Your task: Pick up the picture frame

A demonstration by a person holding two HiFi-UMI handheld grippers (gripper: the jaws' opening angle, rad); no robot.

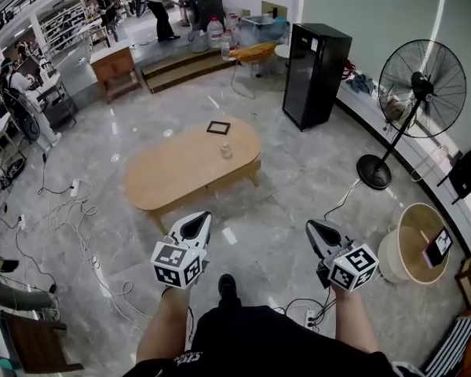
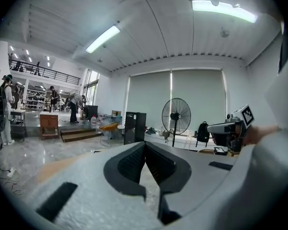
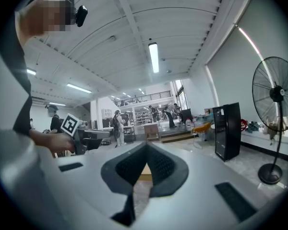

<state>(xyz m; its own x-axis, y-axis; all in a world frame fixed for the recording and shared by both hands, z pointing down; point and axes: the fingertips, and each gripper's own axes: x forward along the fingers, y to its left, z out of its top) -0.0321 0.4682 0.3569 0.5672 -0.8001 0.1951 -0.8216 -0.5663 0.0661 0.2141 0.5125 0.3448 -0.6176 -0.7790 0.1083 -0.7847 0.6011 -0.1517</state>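
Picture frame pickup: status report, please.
Left gripper and right gripper shut, empty, short of the table. Picture frame lies at its far end. Small jar stands close beside it.

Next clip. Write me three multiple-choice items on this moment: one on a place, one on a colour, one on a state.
1. Where is the picture frame?
A) on the oval table, at its far end
B) under that table
C) in a gripper

2. What colour is the tall cabinet?
A) white
B) black
C) red

3. How do the left gripper and the right gripper stand?
A) both wide open
B) one holds the frame
C) both shut, empty

Answers: 1 A, it lies on the tabletop's far end; 2 B, it is black all over; 3 C, each gripper view shows the jaws meeting with nothing between them.
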